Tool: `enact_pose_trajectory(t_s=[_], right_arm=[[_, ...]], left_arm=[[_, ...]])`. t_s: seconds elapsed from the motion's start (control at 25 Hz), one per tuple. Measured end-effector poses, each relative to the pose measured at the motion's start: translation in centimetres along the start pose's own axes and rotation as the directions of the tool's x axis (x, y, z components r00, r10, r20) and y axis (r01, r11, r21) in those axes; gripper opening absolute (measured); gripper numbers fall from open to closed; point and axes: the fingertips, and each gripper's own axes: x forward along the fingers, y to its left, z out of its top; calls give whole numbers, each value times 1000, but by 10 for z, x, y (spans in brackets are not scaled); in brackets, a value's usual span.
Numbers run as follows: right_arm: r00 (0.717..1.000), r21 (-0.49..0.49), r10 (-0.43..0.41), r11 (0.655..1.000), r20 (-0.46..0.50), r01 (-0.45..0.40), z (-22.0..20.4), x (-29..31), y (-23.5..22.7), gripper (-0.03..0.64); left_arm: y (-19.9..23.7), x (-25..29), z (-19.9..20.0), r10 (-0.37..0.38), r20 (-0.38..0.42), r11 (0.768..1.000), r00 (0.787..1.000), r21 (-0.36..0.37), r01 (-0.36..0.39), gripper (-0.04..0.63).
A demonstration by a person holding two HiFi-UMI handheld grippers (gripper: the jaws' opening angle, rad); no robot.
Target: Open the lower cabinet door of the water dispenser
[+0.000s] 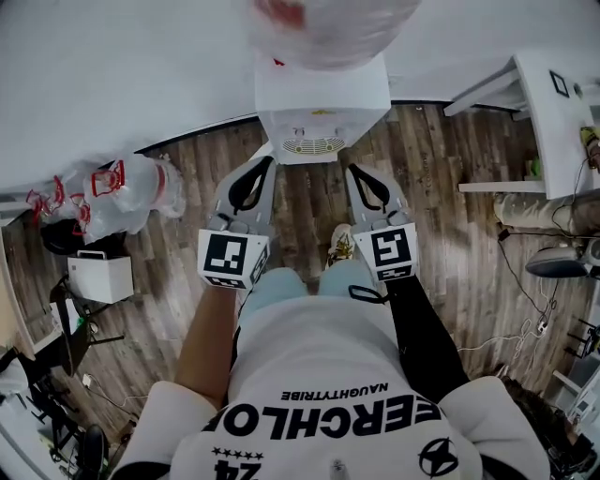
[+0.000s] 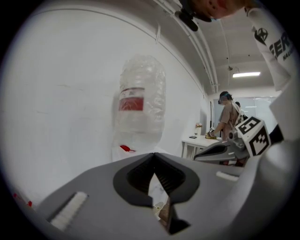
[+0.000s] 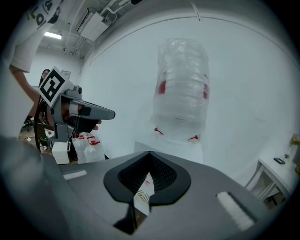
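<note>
- The water dispenser [image 1: 323, 98] is found at 12 o'clock in the head view, against the wall, with its bottle [image 1: 333, 28] on top. Its lower cabinet door is hidden under the drip grille [image 1: 314, 145].
- The left gripper [image 1: 269, 157], jaws closed and empty, is aimed toward 1 o'clock.
- The right gripper [image 1: 350, 170], likewise closed on nothing, is aimed toward 11 o'clock.
- Neither is judged nearer; the door lies ahead and lower.

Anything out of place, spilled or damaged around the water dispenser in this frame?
Nothing spilled or damaged shows. The water dispenser stands against the wall, its bottle seated on top. Only clutter: plastic jugs heaped on the floor at left, loose cables trailing at right.
</note>
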Motion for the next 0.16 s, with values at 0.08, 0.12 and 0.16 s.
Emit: enact_pose_trajectory(t_s=[0.08,0.12,0.16], right_arm=[[1000,2,6,1000,-3,-6,-4,-1,-7,2],[1000,3,8,1000,-4,-8,-5,-2,-10,2],[1000,4,11,1000,-6,-11,-7,-2,-14,2]], left_arm=[[-4,3,2,8,3,1000,1000,1,-8,57],[-5,5,2,13,3,1000,1000,2,-13,57],[-6,7,3,19,2,1000,1000,1,-19,57]])
